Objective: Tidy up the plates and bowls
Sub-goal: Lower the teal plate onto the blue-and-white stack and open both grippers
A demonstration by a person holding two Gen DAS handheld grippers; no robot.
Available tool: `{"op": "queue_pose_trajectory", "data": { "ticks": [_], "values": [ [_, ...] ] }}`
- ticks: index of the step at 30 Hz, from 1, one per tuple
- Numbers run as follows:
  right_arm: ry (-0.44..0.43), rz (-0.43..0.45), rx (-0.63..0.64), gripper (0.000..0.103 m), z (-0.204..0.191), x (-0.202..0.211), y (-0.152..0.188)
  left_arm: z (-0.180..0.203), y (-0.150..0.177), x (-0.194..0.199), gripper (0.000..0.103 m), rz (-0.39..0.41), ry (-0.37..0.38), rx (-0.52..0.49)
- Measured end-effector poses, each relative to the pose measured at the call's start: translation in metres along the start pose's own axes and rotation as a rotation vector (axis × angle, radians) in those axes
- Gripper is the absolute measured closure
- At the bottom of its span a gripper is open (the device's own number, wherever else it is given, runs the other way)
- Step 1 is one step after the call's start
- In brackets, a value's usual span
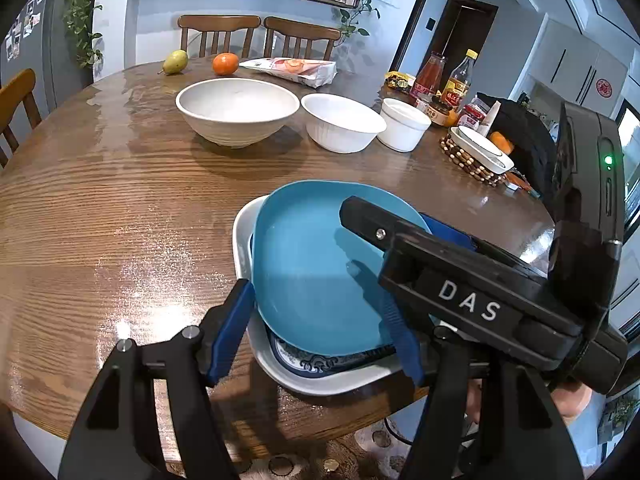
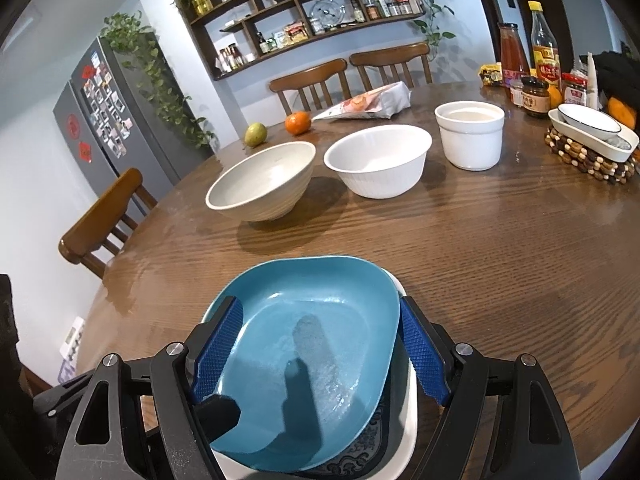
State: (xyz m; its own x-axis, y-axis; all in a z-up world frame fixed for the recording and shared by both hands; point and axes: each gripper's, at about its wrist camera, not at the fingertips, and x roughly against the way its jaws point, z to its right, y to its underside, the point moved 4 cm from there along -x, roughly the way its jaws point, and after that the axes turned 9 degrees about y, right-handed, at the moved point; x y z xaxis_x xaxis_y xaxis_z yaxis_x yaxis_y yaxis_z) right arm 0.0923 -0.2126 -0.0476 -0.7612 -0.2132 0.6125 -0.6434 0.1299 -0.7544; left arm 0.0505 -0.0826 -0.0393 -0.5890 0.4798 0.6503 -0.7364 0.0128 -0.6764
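Blue plate stacked on the bench, both grippers around it

The blue plate (image 2: 304, 344) sits tilted on a patterned plate (image 1: 320, 362) inside a white dish (image 1: 320, 384), between the spread pads of the left hand-held gripper (image 1: 316, 336) and right hand-held gripper (image 2: 320, 356); three empty white bowls (image 2: 376, 164) stand beyond.

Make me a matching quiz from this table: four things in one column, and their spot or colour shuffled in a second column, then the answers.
Things
1. blue plate
2. patterned plate
3. pear
4. oval dish

Places or colours
A. on the beaded trivet
B. top of the stack, between blue pads
C. beside the orange at the far edge
D. sandwiched under the blue one, inside the white dish

Pairs: 1-B, 2-D, 3-C, 4-A
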Motion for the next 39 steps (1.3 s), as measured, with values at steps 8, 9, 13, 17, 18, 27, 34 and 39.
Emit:
{"op": "queue_pose_trajectory", "data": {
  "ticks": [8,9,13,17,18,27,34,39],
  "values": [
    [0.012,-0.002,0.009,0.022,-0.002,-0.001,0.001,0.007,0.003,-0.006,0.039,-0.04,0.063,-0.01],
    [0.012,-0.005,0.01,0.022,-0.002,-0.001,0.002,0.008,0.003,-0.007,0.039,-0.045,0.069,-0.01],
    [0.01,-0.002,0.014,0.022,-0.002,-0.001,0.003,0.009,0.004,-0.007,0.039,-0.044,0.072,-0.013],
    [0.02,0.009,0.016,0.022,-0.002,0.002,0.002,0.01,0.005,-0.006,0.038,-0.046,0.075,-0.008],
    [0.031,0.014,0.018,0.022,-0.002,0.003,0.001,0.01,0.005,-0.006,0.038,-0.045,0.076,-0.007],
    [0.057,0.019,0.007,0.022,0.005,0.004,0.001,0.01,0.004,-0.005,0.038,-0.048,0.078,-0.004],
    [0.066,0.02,-0.003,0.022,0.009,0.007,0.002,0.009,0.005,0.001,0.038,-0.042,0.08,-0.005],
    [0.073,0.023,-0.012,0.022,0.011,0.009,0.002,0.005,0.002,0.012,0.038,-0.013,0.093,0.011]
  ]
}}
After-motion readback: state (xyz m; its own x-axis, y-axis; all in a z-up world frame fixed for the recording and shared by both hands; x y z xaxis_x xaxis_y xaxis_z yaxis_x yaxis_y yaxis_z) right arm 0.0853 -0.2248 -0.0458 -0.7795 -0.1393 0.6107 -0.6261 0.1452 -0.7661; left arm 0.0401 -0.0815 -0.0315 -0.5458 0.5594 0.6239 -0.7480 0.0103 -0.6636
